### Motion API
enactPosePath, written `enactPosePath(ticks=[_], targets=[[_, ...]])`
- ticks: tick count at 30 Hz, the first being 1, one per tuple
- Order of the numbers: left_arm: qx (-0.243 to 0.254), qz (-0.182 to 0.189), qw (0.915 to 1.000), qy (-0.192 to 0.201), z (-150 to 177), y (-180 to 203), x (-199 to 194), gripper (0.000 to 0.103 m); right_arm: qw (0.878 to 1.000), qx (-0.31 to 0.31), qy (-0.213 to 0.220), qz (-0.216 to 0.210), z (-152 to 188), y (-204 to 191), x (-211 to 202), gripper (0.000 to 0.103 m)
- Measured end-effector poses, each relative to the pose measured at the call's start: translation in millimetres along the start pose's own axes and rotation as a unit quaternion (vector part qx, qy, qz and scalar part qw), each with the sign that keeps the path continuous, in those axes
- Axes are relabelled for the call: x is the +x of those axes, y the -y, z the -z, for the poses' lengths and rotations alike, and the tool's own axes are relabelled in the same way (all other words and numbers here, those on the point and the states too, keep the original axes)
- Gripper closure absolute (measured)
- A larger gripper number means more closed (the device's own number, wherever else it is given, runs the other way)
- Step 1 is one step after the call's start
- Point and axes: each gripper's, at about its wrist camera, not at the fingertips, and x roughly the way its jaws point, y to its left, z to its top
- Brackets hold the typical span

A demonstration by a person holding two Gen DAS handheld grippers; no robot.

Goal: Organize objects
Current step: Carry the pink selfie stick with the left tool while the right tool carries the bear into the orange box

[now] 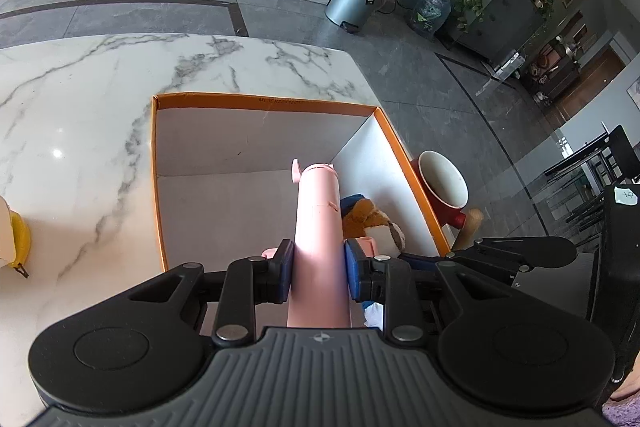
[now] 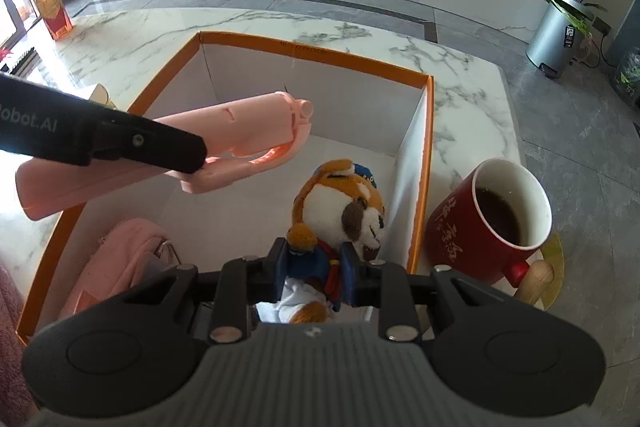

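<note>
Left gripper pinches the pink bottle, lying long and flat over the orange box, while right gripper pinches the toy tiger by the box's right wall.

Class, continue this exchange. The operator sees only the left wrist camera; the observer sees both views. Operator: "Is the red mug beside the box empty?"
Observer: No, the red mug holds dark liquid.
Operator: Is anything in the box besides the plush toy?
Observer: Yes, a pink pouch lies in the near left corner of the orange box.
Operator: What is the right gripper doing?
Observer: The right gripper is closed on the blue jacket of the plush toy.
</note>
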Motion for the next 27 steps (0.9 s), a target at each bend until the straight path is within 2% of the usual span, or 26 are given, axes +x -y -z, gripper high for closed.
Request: enactPosePath(ticks=[2,10,14,18,19,21,24,27], targets=[[0.003,-0.001,1.0,-0.005,-1,-1,4,0.072,1.0,-0.016,-0.015,0.018,0,-6,5,0.074],[0.026,-0.003,0.9995,-0.016,-3,2,10,0.072,0.994,-0.076,-0.079,0.03,8,-22,20,0.074],[0.053,-0.007,0.9983,-0.022,-4,7,13,0.072,0.986,-0.113,-0.117,0.032,6,-29,25,0.074],[0.097,-0.013,0.9948,-0.031,-5,15,16,0.072,0.988,-0.098,-0.121,0.013,4,-24,22,0.075],[0.112,-0.014,0.9931,-0.033,-5,17,17,0.072,0.989,-0.094,-0.117,0.007,4,-22,19,0.073],[0.143,-0.019,0.9887,-0.039,-6,22,19,0.072,0.99,-0.091,-0.105,0.002,5,-19,10,0.062],[0.2,-0.03,0.9782,-0.046,-8,30,24,0.072,0.994,-0.078,-0.076,-0.017,4,-11,-8,0.062],[0.271,-0.044,0.9598,-0.055,-11,39,34,0.072,0.997,-0.065,-0.038,-0.031,-3,-3,-25,0.062]])
